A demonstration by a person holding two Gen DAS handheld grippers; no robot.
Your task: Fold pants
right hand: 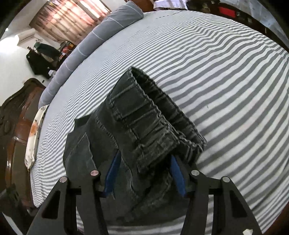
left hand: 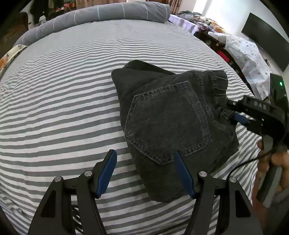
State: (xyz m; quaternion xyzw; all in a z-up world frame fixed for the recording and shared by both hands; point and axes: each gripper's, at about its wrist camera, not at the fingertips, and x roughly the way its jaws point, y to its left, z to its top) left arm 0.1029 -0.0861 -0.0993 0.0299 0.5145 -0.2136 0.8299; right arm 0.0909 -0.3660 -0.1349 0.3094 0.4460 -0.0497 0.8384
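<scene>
Lying folded on the striped bed [left hand: 63,108], the pants [left hand: 168,117] look nearly done. Right claw [right hand: 144,173] straddles the waistband, apparently unclamped; left claw [left hand: 145,173] stands apart. Next comes smoothing, probably.

A grey-and-white striped bed sheet [left hand: 63,90] is spreading out ahead of the jaws. A rolled grey blanket [left hand: 101,13] is lying along its far edge, well beyond them. A dark screen [left hand: 267,47] is hanging far right, and a carved wooden headboard [right hand: 16,115] is standing far left.
</scene>
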